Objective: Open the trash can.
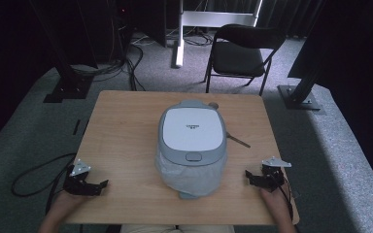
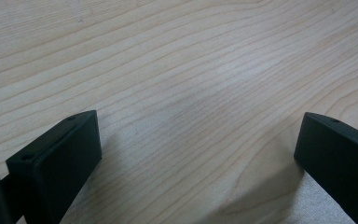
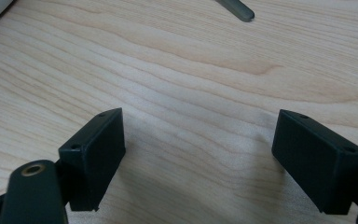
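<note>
At the near edge of the wooden bench (image 1: 121,141), the left tool (image 1: 102,184) and right tool (image 1: 248,174) rest wide open, holding nothing. Between them and farther back sits a grey rice cooker (image 1: 191,133), lid closed. A spoon handle (image 1: 238,141) lies just right of it.

Rice cooker (image 1: 191,133) blocks table (image 1: 121,145) centre — bare wood either side, spoon (image 1: 237,140) right
</note>
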